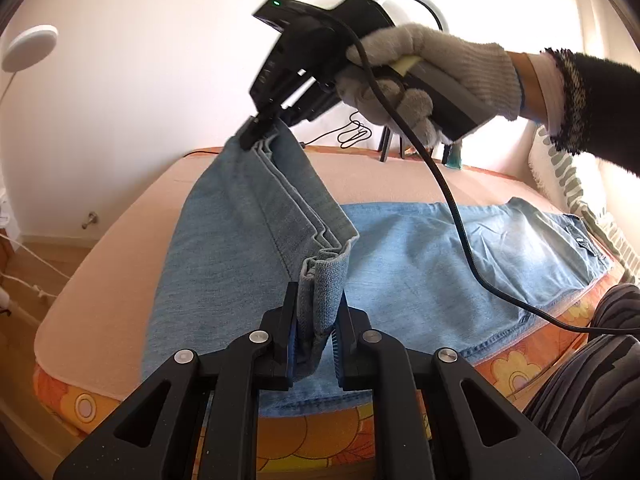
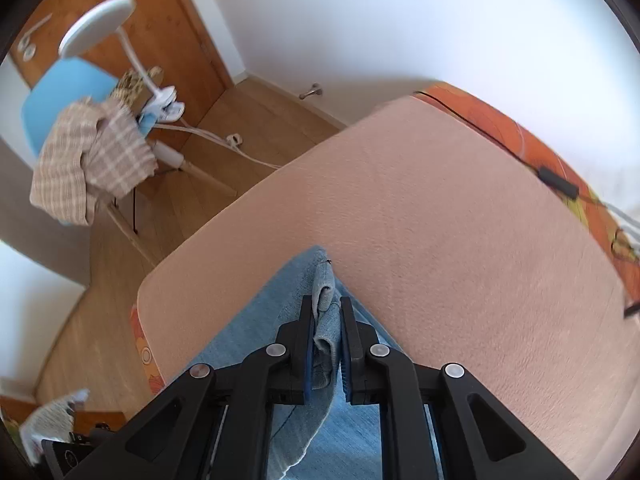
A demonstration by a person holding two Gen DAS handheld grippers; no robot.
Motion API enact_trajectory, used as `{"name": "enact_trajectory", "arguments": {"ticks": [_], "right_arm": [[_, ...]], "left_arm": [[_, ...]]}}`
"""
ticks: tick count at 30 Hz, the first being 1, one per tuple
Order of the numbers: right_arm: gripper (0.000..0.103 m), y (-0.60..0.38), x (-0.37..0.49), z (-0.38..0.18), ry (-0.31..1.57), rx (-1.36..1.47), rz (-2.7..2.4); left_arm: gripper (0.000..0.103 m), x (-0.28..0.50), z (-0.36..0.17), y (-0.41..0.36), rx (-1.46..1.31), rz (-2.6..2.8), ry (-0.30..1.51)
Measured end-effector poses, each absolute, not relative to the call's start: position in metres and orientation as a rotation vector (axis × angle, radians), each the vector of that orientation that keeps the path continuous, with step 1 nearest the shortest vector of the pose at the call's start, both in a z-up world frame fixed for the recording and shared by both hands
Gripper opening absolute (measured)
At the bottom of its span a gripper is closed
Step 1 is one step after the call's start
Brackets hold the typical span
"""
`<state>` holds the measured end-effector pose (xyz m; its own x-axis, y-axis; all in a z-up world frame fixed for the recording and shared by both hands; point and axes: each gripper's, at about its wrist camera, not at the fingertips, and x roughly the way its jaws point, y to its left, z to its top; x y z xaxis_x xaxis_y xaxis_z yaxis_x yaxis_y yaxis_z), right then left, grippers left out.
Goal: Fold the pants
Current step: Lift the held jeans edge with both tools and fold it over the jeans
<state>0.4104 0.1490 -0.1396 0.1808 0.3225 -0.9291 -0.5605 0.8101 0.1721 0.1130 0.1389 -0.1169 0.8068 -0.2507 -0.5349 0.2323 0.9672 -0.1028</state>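
Light blue denim pants (image 1: 420, 248) lie across a bed with a peach cover (image 1: 120, 280). The leg end is lifted off the bed. My left gripper (image 1: 318, 300) is shut on one corner of the leg hems (image 1: 324, 280). My right gripper (image 1: 256, 132), held by a gloved hand (image 1: 440, 68), is shut on the other corner of the hems, up and farther from me. In the right wrist view my right gripper (image 2: 326, 312) pinches bunched denim (image 2: 326, 320) above the peach cover (image 2: 440, 220). The waist end (image 1: 560, 236) rests flat at the right.
A black cable (image 1: 460, 216) hangs from the right gripper across the pants. The bed's orange flowered side (image 1: 320, 432) faces me. A chair with a checked cloth (image 2: 92, 152) and a white lamp (image 2: 96, 24) stand on the wooden floor beyond the bed. A patterned pillow (image 1: 580, 188) lies at the right.
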Motion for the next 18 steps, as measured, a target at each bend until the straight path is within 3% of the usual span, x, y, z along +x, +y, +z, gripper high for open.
{"name": "enact_trajectory", "arguments": {"ticks": [1, 2, 3, 5, 18], "right_arm": [[0.01, 0.131, 0.415, -0.144, 1.254, -0.153, 0.628], [0.018, 0.116, 0.417, -0.151, 1.266, -0.091, 0.622], [0.036, 0.103, 0.42, -0.158, 1.276, -0.051, 0.587], [0.061, 0.08, 0.42, -0.172, 1.298, 0.019, 0.506], [0.064, 0.047, 0.391, -0.215, 1.47, 0.457, 0.621]], "left_arm": [[0.012, 0.115, -0.117, 0.137, -0.036, -0.264, 0.582], [0.012, 0.117, -0.117, 0.135, -0.037, -0.267, 0.591], [0.012, 0.118, -0.118, 0.133, -0.034, -0.266, 0.596], [0.012, 0.12, -0.118, 0.129, -0.03, -0.267, 0.605], [0.012, 0.111, -0.093, 0.138, -0.077, -0.253, 0.565]]}}
